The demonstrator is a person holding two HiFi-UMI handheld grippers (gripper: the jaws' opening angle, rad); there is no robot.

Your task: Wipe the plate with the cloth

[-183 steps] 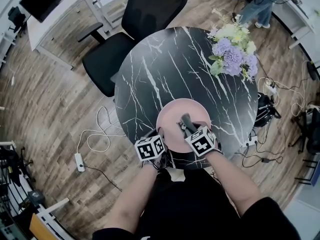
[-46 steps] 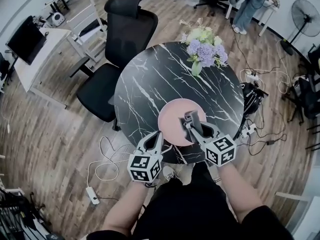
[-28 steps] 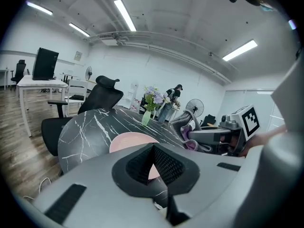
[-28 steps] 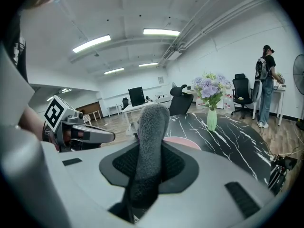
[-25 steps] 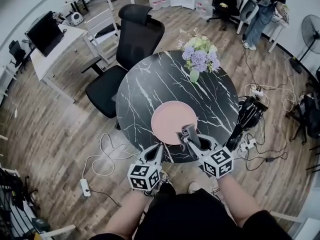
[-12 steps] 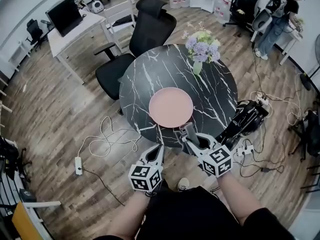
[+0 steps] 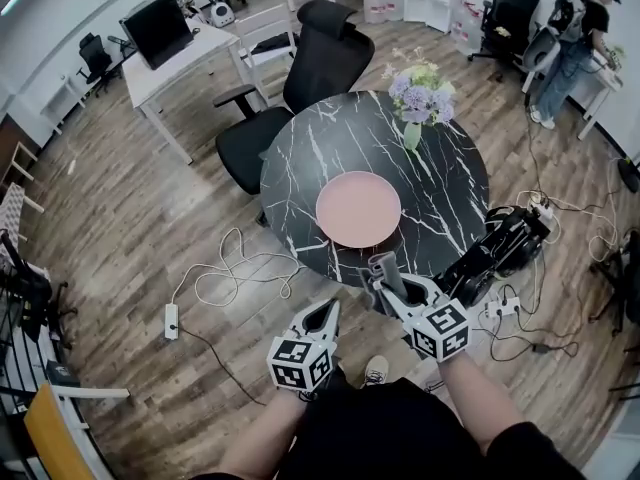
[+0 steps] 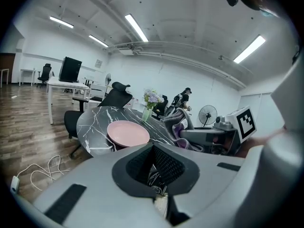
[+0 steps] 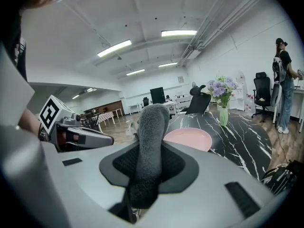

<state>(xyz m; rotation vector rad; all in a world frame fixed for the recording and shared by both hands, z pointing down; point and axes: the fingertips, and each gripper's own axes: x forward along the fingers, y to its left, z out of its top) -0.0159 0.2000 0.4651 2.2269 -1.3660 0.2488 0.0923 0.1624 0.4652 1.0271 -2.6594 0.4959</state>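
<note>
1. The right gripper [image 9: 148, 167] has its jaws clamped on the grey cloth [image 9: 152, 127]. The cloth stands up between the pads as a thick rolled tuft and sticks out past the tips.
2. The left gripper [image 8: 153, 161] has its jaws pressed together with nothing between them. Only the floor shows through the small gap below the pads.
3. In the head view both grippers hang over the wooden floor, just short of the near edge of the round black marble table [image 7: 310, 158]. The right gripper [image 7: 392, 286] is the closer of the two to that edge. The left gripper [image 7: 328, 313] is beside it and a little further back.
4. The pink plate [image 7: 358, 208] lies flat on the near half of the table, ahead of both grippers and apart from them. Its face looks bare and nothing rests on it. A vase of flowers [image 7: 420, 98] stands at the far side, well clear of the plate.
5. Judged from this, no wiping stroke is in hand: the cloth [image 7: 385, 271] is gripped and ready but touches nothing.
6. The next move calls for carrying the right gripper forward over the table edge and tipping it down until the cloth tuft meets the plate's surface. It then sweeps across the plate with light pressure so the plate does not slide. The closed left gripper could steady the rim.
</note>
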